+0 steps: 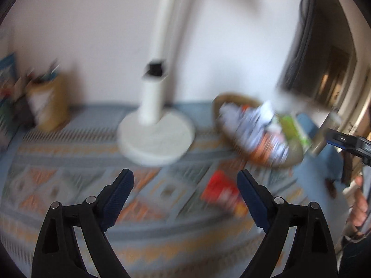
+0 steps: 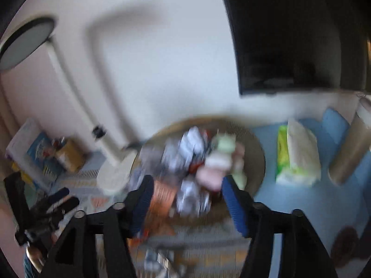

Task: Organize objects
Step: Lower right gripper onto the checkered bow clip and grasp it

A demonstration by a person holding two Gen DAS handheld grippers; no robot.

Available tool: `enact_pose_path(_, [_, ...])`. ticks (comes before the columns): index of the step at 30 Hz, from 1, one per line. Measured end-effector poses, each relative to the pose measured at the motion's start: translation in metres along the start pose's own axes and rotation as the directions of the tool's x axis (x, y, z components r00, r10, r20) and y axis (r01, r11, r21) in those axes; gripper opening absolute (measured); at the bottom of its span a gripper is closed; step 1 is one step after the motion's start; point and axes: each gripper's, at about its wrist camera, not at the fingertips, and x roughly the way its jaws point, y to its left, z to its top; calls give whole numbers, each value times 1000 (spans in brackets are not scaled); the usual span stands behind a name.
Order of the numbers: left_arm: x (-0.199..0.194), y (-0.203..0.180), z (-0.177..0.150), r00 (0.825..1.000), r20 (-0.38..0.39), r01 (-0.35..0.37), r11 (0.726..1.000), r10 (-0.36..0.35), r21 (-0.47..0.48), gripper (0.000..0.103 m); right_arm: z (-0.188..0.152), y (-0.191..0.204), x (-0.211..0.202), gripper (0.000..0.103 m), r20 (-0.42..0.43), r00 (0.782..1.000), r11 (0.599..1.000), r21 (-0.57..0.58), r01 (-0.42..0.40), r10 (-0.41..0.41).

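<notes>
Everything's smeared with blur here, so only the big shapes read. The worktop (image 1: 69,162) fills the lower half of the left view, covered in a patterned cloth of blue-grey, orange and cream. On the wall at the right hangs a dark screen (image 2: 289,34). A white lamp (image 1: 155,134) stands on its round base mid-worktop, stem rising up the wall.

Just right of the lamp base sits the shallow woven basket (image 2: 255,153), heaped with packets (image 2: 192,153) in white, blue and orange, too blurred to tell apart. Beside the basket on the right, on a blue surface, lies a green-and-white pack (image 2: 296,155).

Left tool (image 1: 185,192): fingers spread wide, gripping nothing, over the cloth. A red packet (image 1: 220,191) lies flat on the worktop between its blue pads, nearer the right one.

Right tool (image 2: 187,199): also parted, right up against the basket's near edge, with the heap showing between its fingers; nothing visibly clamped.
</notes>
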Motion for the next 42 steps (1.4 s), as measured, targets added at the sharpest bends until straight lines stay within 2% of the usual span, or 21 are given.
enact_pose_path(1, [-3, 9, -15, 1000, -11, -25, 999, 25, -25, 92, -17, 1, -2, 81, -13, 1000, 1000, 0, -4, 4])
enact_pose_path(3, [-4, 26, -44, 998, -25, -60, 994, 58, -93, 92, -55, -1, 2, 91, -29, 1000, 1000, 5, 9, -9])
enact_pose_path(5, [1, 36, -65, 992, -38, -127, 984, 123, -126, 92, -83, -5, 15, 91, -54, 999, 1000, 15, 9, -8])
enact_pose_path(7, [3, 36, -71, 984, -46, -174, 978, 169, -119, 92, -104, -5, 30, 91, -60, 998, 1000, 12, 1, 0])
enact_pose_path(10, [-3, 35, -72, 987, 11, -155, 981, 158, -116, 92, -122, -4, 38, 91, -47, 998, 999, -22, 34, -35])
enact_pose_path(13, [6, 41, -72, 987, -44, -161, 977, 157, -138, 92, -122, 1, 31, 93, 2, 999, 998, -52, 46, -46])
enact_pose_path(17, [4, 42, -73, 987, -32, -160, 976, 157, -145, 92, -123, 4, 36, 95, -23, 998, 996, -72, 59, -60])
enact_pose_path(22, [4, 33, -75, 983, -48, -182, 977, 178, -112, 92, -123, 7, 36, 95, -27, 999, 995, -91, 32, -35])
enact_pose_path(24, [9, 27, -73, 992, -82, -102, 988, 93, -116, 92, -123, 8, 37, 95, -33, 999, 995, -98, 16, -19])
enact_pose_path(26, [19, 15, -67, 992, -120, 26, 984, -48, -179, 92, -123, 10, 38, 95, -46, 999, 994, -108, -11, 6])
enact_pose_path(30, [57, -25, -42, 974, -199, 75, 981, -111, -179, 92, -125, 15, 48, 95, -106, 994, 990, -137, -41, 26])
enact_pose_path(34, [103, -63, -27, 966, -250, 30, 989, -67, -147, 91, -128, 25, 54, 95, -133, 991, 982, -188, -9, -17])
enact_pose_path(35, [108, -70, -24, 972, -234, -2, 992, -28, -128, 91, -128, 28, 55, 95, -131, 991, 979, -203, 3, -31])
enact_pose_path(37, [117, -80, -22, 972, -232, -48, 995, 26, -91, 91, -130, 33, 59, 95, -140, 988, 972, -234, 28, -62])
enact_pose_path(38, [120, -87, -21, 972, -225, -72, 997, 62, -40, 91, -132, 36, 62, 94, -156, 985, 968, -249, 31, -72])
enact_pose_path(39, [121, -90, -22, 972, -225, -76, 997, 73, -6, 88, -132, 37, 65, 87, -169, 983, 966, -258, 32, -78])
enact_pose_path(40, [121, -93, -24, 972, -220, -79, 996, 84, 33, 86, -134, 39, 69, 74, -190, 978, 963, -268, 33, -86])
enact_pose_path(41, [119, -94, -25, 974, -216, -54, 995, 70, 78, 77, -135, 39, 72, 66, -208, 974, 962, -272, 26, -85])
enact_pose_path(42, [114, -94, -26, 975, -221, -7, 994, 32, 113, 68, -135, 40, 72, 62, -205, 975, 961, -275, 30, -89])
